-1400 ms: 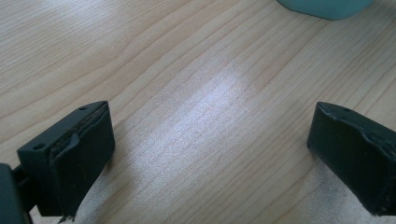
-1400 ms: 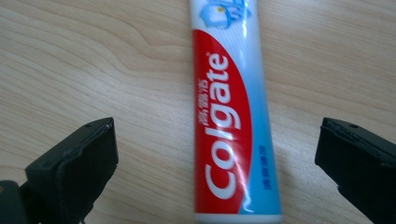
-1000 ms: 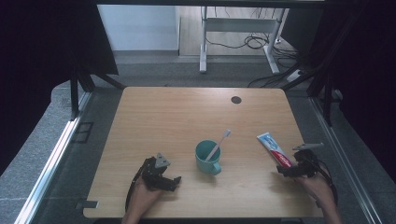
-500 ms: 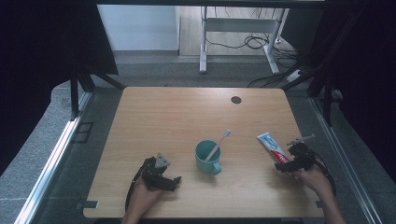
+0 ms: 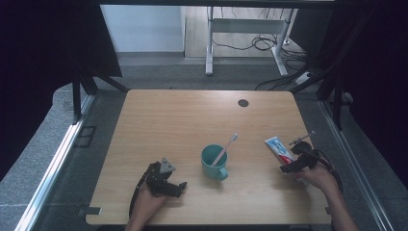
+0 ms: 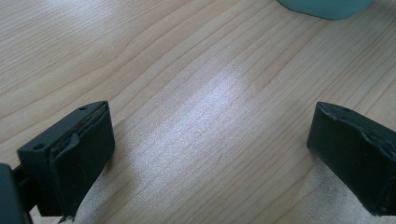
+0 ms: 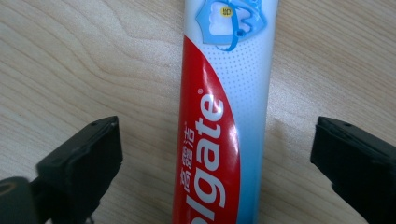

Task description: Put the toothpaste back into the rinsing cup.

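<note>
On the bench (image 5: 159,115), toothpaste tube (image 7: 223,116) flat between spread jaws of right hand-held gripper (image 7: 217,158), left hand-held gripper (image 6: 210,154) released over bare wood, teal cup (image 5: 214,162) with toothbrush (image 5: 226,149) between them.

The high view looks forward and down from above the person's side, taking in the whole tabletop (image 5: 192,120). The left gripper view sits close over bare wood, facing the teal cup (image 6: 327,7), probably the cup (image 5: 214,162) seen mid-table from above. The right gripper view hangs just above the toothpaste tube (image 7: 219,121), which the high view shows at the right (image 5: 281,150).
</note>
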